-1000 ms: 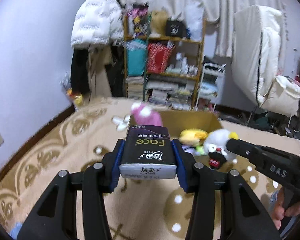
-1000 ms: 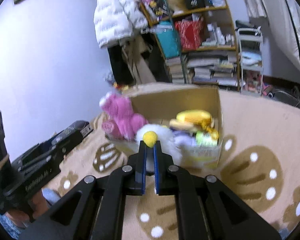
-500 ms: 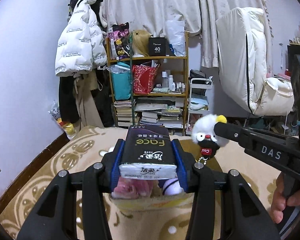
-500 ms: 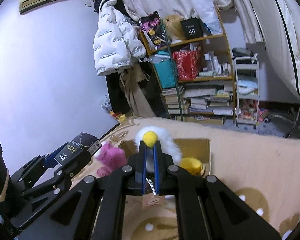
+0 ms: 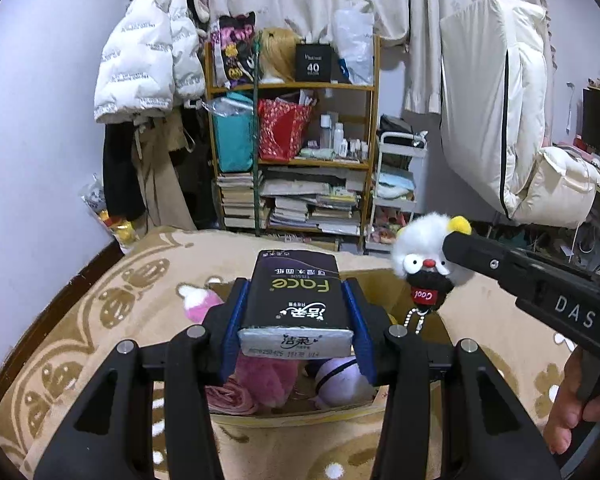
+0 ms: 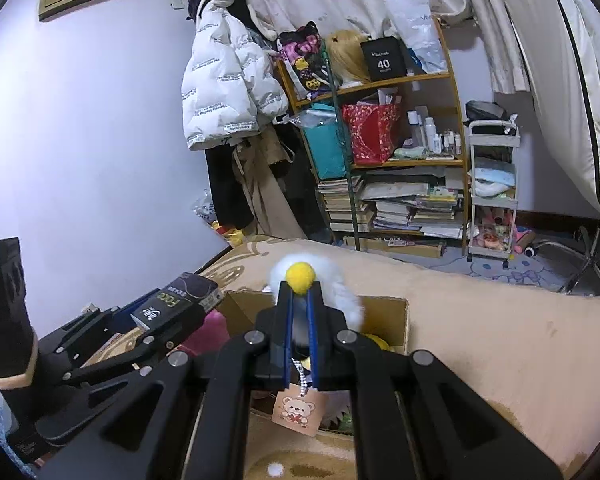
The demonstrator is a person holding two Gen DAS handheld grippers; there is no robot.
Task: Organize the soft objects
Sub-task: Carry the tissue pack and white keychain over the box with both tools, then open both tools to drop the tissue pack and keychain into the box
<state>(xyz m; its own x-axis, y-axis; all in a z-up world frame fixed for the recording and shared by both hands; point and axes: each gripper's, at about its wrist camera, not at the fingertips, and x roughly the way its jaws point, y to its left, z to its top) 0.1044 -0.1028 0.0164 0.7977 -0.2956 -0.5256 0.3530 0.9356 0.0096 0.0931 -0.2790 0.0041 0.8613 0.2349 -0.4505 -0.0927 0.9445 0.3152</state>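
My left gripper (image 5: 294, 308) is shut on a black tissue pack (image 5: 296, 296) and holds it over the near part of an open cardboard box (image 5: 384, 280). The pack also shows in the right wrist view (image 6: 172, 304). My right gripper (image 6: 299, 300) is shut on a white fluffy plush keychain (image 6: 340, 296) with a yellow pompom, a chain and a bear tag (image 6: 296, 410). It hangs above the box's right side in the left wrist view (image 5: 424, 256). A pink plush (image 5: 260, 376) and a purple plush (image 5: 340, 376) lie in the box.
The box (image 6: 396, 316) stands on a beige patterned carpet (image 5: 100, 312). A cluttered wooden shelf (image 5: 296, 160), a white trolley (image 5: 396, 184) and hanging coats (image 5: 148, 40) stand behind it. A yellow plush (image 6: 374, 342) lies in the box's far part.
Both grippers have risen and tilted up, so the room shows more. The tissue pack and the white plush keychain now hang over the box, still gripped.
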